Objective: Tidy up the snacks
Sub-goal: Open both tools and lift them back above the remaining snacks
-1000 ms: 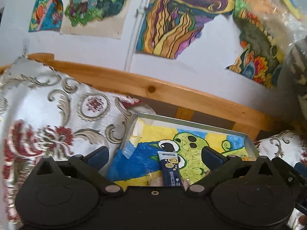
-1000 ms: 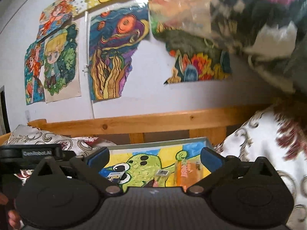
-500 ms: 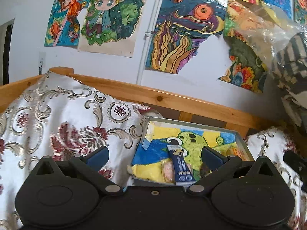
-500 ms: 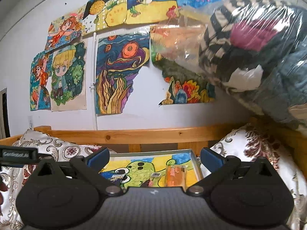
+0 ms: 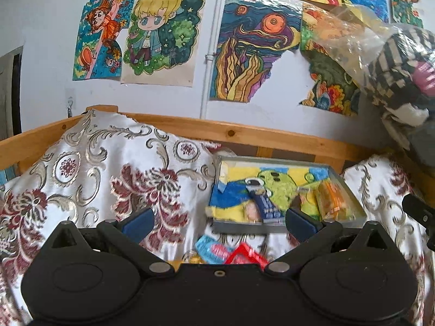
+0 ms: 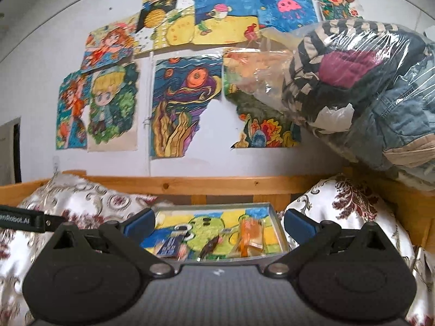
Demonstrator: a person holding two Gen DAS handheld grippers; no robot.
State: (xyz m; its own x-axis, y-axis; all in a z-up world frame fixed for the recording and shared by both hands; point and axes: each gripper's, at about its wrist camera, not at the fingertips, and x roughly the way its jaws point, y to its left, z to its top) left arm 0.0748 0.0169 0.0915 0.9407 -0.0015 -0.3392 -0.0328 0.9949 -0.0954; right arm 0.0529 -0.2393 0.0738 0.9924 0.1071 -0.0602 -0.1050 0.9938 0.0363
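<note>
My left gripper [image 5: 217,220] is released, its blue-padded fingers [image 5: 137,221] spread wide with nothing between them. Just below and ahead of it, loose snack packets [image 5: 231,252], one light blue and one red, lie blurred on the patterned bedspread [image 5: 108,179]. Beyond them, ahead and a little toward the right finger, sits the grey tray [image 5: 244,228], lined with a yellow, blue and green drawing. Inside it a dark blue packet [image 5: 265,206] lies near the front edge, and an orange packet [image 5: 330,201] rests toward the right side.

My right gripper [image 6: 218,224] is also released and empty, fingers wide apart. Straight ahead between them lies the same tray [image 6: 280,233], with the dark blue packet [image 6: 170,245] at front left, a small dark snack [image 6: 209,245] in the middle and the orange packet [image 6: 250,235] to the right. Behind the tray runs the wooden bed rail [image 6: 217,186], and above it the wall is covered with coloured drawings [image 6: 185,103]. Up to the right hangs a clear plastic bag of clothes [image 6: 367,89].
</note>
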